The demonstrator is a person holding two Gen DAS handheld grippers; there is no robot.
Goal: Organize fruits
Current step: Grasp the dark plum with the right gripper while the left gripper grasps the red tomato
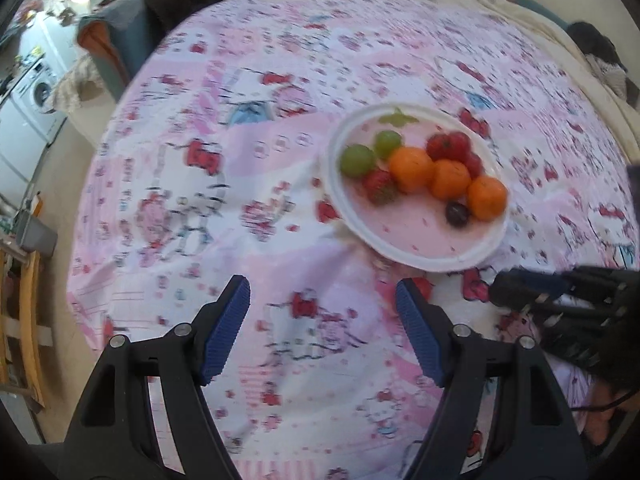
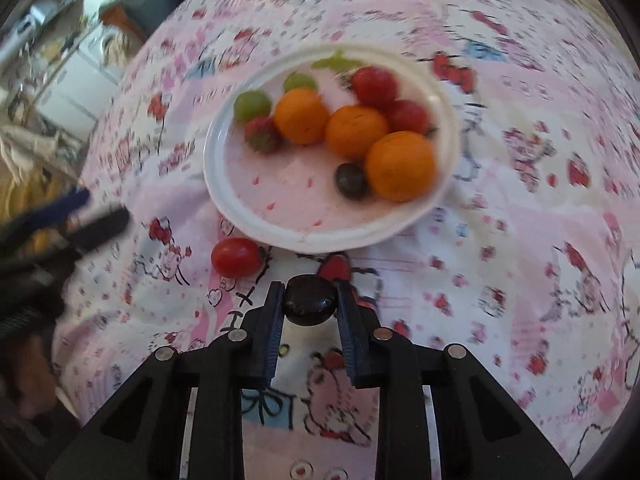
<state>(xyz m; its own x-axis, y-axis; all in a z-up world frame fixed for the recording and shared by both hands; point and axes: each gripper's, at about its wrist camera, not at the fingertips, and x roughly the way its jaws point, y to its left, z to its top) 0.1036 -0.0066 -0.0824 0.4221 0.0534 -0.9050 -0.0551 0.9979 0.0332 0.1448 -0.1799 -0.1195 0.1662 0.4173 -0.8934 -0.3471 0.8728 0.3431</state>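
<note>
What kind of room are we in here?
Probably a home living space: a cartoon-print cloth covers the surface, a paper plate of fruit sits on it, and a washing machine stands at the side.

Left gripper point(image 1: 323, 330) agape, right gripper point(image 2: 309, 307) clamped.

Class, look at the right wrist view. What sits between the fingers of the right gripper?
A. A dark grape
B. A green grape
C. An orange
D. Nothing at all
A. The right gripper has its pads closed against a dark grape just short of the white plate, while the oranges and green grapes lie on that plate.
</note>
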